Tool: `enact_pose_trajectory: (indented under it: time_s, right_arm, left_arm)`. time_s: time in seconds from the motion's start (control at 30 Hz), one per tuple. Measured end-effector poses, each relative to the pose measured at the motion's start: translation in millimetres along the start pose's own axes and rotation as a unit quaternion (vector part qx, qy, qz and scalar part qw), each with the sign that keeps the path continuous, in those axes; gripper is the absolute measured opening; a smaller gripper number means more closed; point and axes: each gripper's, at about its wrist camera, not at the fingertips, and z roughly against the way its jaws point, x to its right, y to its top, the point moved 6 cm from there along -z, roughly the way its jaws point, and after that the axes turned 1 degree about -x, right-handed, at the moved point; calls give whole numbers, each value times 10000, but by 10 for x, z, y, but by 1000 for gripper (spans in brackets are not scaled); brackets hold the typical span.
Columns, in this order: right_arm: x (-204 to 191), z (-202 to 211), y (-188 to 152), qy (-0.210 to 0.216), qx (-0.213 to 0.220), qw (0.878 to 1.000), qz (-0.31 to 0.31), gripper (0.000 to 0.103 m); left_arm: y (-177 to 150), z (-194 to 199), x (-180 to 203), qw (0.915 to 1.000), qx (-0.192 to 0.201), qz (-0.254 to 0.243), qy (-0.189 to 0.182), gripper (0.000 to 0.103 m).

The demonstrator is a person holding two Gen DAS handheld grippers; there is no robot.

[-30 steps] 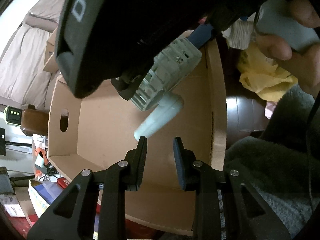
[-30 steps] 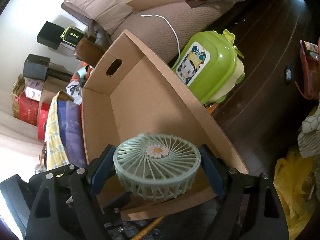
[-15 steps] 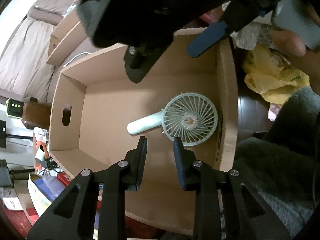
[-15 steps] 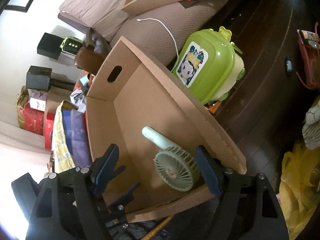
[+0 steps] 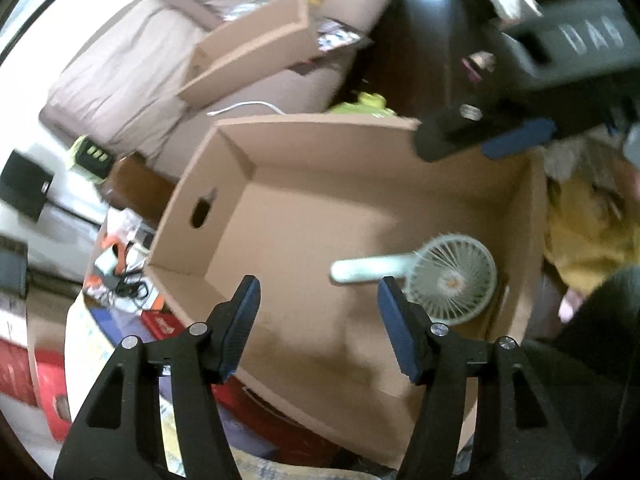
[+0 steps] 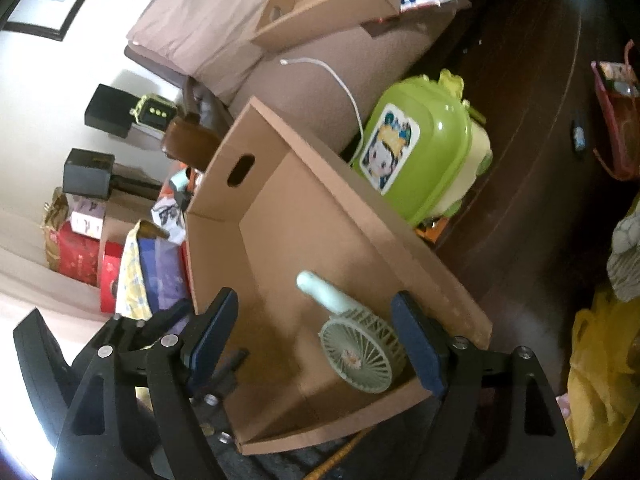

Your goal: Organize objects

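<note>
A pale green handheld fan [image 5: 436, 274] lies flat on the floor of an open cardboard box [image 5: 288, 216], near its right wall. In the right wrist view the fan [image 6: 352, 340] rests in the box's [image 6: 280, 208] near corner, handle pointing away. My left gripper [image 5: 318, 312] hovers above the box's near edge, its jaws opening, nothing between them. My right gripper [image 6: 316, 336] stands open above the fan without touching it; it also shows as a dark shape at upper right of the left wrist view, the right gripper [image 5: 516, 128].
A green child's suitcase [image 6: 420, 148] stands beyond the box beside a brown sofa [image 6: 224, 28] carrying another cardboard box [image 6: 336, 4]. Bags and red boxes [image 6: 80, 256] crowd the left. A yellow bag [image 6: 600, 384] lies at right on the dark floor.
The right gripper let go of the fan, which now lies in the box. The left gripper rose, rolled and spread its jaws wider.
</note>
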Motion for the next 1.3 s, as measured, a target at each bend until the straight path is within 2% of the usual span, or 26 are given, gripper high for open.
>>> enact_pose_trajectory:
  time_s: [0.1,0.23,0.4,0.47,0.63,0.73,0.87,0.93,1.03,1.1,1.13,1.2,1.3]
  right_arm:
    - [10,24,32,89,66,9999,-80,82]
    - [-26,17,43,100,63,9999,-11,82]
    - [-205,-26,-8,237,-31,9992,324,82]
    - [-279,3,-21,253,39,9985,489,82]
    - [-473,160,-57,375,245,9954,842,82]
    - [-622,315,-79,374,395,9926,1089,82]
    - [-845,507,-76,417,582,9872,1422,82]
    - [-974,592,-89,428,650,9842,1592,82]
    - [-1173,701,-138,422,736,9786,1874,82]
    - [-1332,766,-197,443,736,9740,2097,82]
    - [-1388,785,-224,450,728,9721,2184,82]
    - [-1558,847,-310,418,746,9654,2465,82]
    - [-1739,925,-433,303,754,9563,2810,82]
  left_arm:
    - [15,124,-180,9990,208,394,73,58]
    - [-4,311,-393,9952,455,864,-59,59]
    - [-113,537,-556,9918,575,1145,10,59]
    - [-160,664,-661,9879,688,1388,-7,59]
    - [-262,1078,-1107,9668,1068,2316,-147,59]
    - [-390,1391,-1380,9524,1322,2745,-62,72]
    - [-611,1803,-1743,9362,1620,3115,162,74]
    - [-761,1957,-1925,9297,1624,3294,277,74]
    - [-1021,2119,-2143,9261,1496,3434,460,76]
    - [-1273,2223,-2299,9242,1379,3470,798,85]
    - [-1391,2256,-2361,9230,1295,3494,960,85]
    - [-1705,2323,-2511,9148,1076,3701,1207,85]
    - [-2099,2413,-2641,9006,980,4076,1149,85]
